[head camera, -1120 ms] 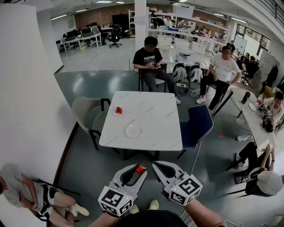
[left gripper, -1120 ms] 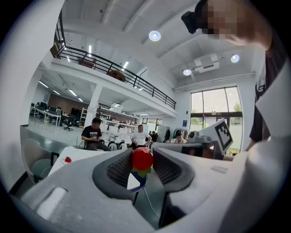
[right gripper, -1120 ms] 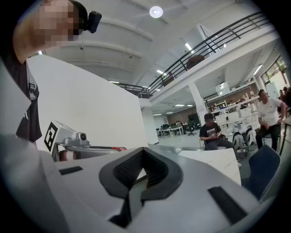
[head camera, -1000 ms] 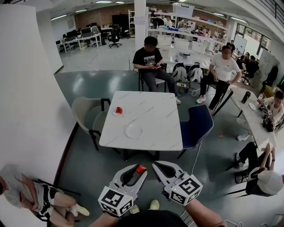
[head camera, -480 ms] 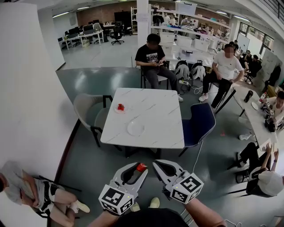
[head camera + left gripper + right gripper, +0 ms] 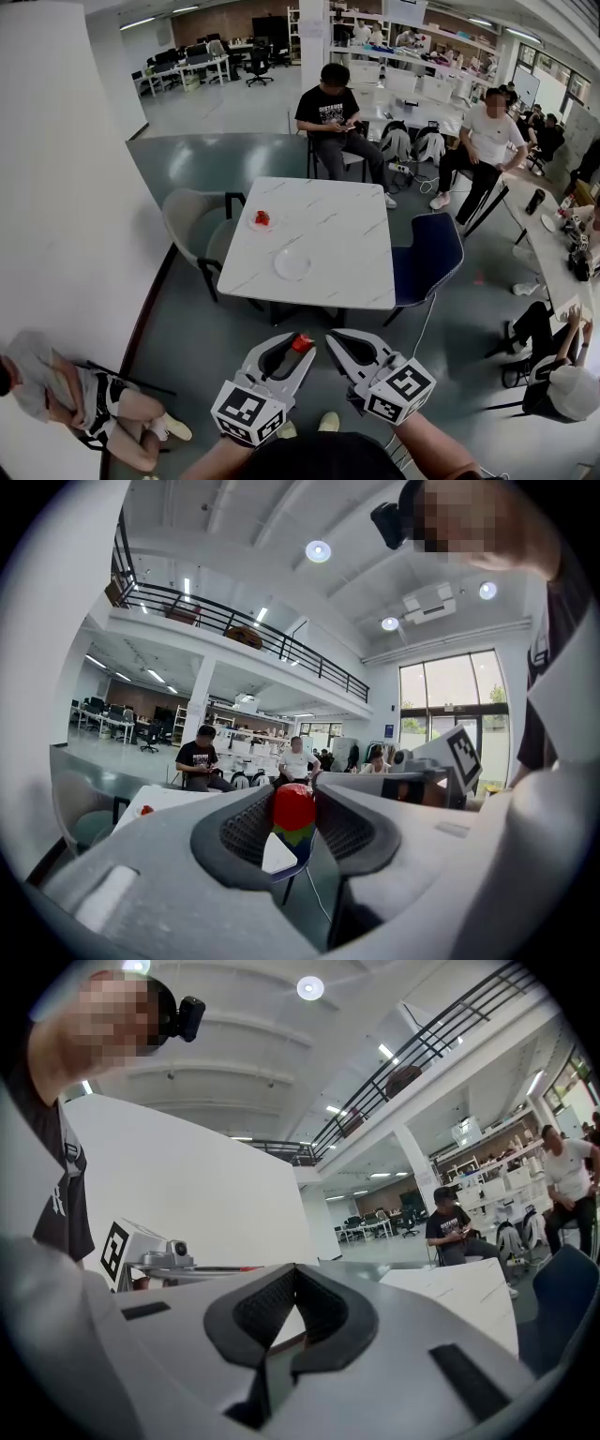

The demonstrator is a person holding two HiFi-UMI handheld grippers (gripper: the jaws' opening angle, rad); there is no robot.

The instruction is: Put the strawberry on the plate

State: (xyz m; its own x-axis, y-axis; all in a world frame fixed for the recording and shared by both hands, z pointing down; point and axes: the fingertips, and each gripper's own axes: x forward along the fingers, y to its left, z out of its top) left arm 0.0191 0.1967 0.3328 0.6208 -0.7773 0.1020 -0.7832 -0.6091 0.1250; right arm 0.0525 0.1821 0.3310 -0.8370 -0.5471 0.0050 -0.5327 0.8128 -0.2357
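Note:
My left gripper (image 6: 302,345) is shut on a red strawberry (image 6: 300,341), held low in front of me, well short of the table. In the left gripper view the strawberry (image 6: 293,810) sits pinched between the jaw tips (image 6: 293,797). My right gripper (image 6: 331,340) hangs beside it, shut and empty; its jaws (image 6: 293,1277) meet with nothing between them. On the white marble table (image 6: 347,246) an empty white plate (image 6: 292,265) lies near the front. A second small plate (image 6: 262,223) at the left holds another red strawberry (image 6: 262,217).
A grey chair (image 6: 192,220) stands at the table's left and a blue chair (image 6: 427,258) at its right. Two people sit behind the table, others at the right, and one person sits against the white wall (image 6: 56,187) at the left.
The table has come nearer and lower in the head view. Both grippers stay side by side, and the left one keeps hold of the strawberry.

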